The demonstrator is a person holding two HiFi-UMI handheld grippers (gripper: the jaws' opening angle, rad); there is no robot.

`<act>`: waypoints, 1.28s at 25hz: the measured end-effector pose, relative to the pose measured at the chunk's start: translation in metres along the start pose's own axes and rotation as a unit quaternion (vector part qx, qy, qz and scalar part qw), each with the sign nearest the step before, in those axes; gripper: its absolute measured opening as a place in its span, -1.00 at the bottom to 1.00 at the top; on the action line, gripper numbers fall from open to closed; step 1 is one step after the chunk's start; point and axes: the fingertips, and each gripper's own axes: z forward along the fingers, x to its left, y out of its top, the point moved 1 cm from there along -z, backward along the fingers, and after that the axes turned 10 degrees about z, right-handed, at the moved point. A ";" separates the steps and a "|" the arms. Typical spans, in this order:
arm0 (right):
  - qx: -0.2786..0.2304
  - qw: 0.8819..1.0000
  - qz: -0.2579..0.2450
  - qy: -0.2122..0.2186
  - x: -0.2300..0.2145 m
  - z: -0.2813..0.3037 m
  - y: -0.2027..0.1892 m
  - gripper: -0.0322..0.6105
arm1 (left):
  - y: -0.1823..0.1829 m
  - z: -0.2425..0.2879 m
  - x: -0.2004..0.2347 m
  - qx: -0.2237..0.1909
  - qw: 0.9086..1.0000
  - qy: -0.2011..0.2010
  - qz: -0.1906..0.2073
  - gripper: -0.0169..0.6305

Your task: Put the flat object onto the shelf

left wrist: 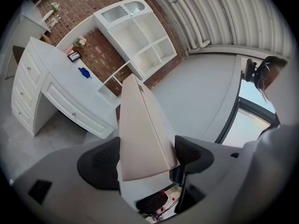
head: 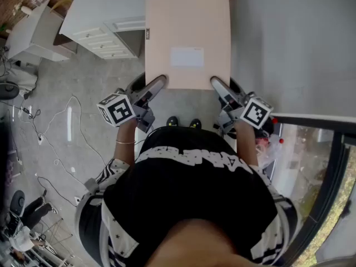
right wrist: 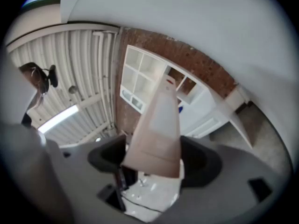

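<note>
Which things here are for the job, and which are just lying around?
For the job: flat beige box, gripped at its near edge by the left gripper and the right gripper; white shelf.

Just lying about: white desk with drawers; floor cables; small blue thing on the desk.

Print on the box [head: 188, 26] label [head: 187, 57] is too small to read, and the torso [head: 189, 193] hides most of both shoes [head: 173, 121].

Black shirt [head: 189, 199], black-and-white patterned sleeves [head: 111, 174], thin bracelet [head: 125, 142].
</note>
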 end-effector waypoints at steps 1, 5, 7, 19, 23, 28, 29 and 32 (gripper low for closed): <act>0.000 1.000 0.000 0.000 0.000 0.000 0.000 0.23 | 0.000 0.000 -0.002 0.000 1.000 0.000 0.000 0.22; 0.000 1.000 0.003 0.000 0.000 -0.001 -0.001 0.23 | 0.000 0.000 -0.003 0.000 1.000 0.002 0.002 0.22; -0.001 1.000 0.004 0.001 0.000 -0.001 -0.001 0.23 | 0.000 -0.001 -0.003 -0.002 1.000 0.003 0.003 0.22; -0.001 1.000 0.004 0.005 0.001 -0.001 0.003 0.23 | 0.000 -0.001 -0.006 -0.009 1.000 0.010 -0.004 0.22; 0.001 1.000 0.007 0.005 -0.001 -0.004 0.006 0.23 | -0.003 0.002 -0.008 -0.012 1.000 0.014 -0.003 0.22; 0.007 1.000 0.004 0.007 -0.010 -0.013 0.012 0.23 | -0.008 0.008 -0.014 -0.018 1.000 0.019 0.000 0.22; 0.009 1.000 0.006 0.008 -0.011 -0.016 0.013 0.23 | -0.010 0.010 -0.017 -0.019 1.000 0.021 0.000 0.22; 0.014 1.000 0.007 0.014 -0.013 -0.023 0.016 0.23 | -0.017 0.013 -0.024 -0.023 0.999 0.027 -0.003 0.22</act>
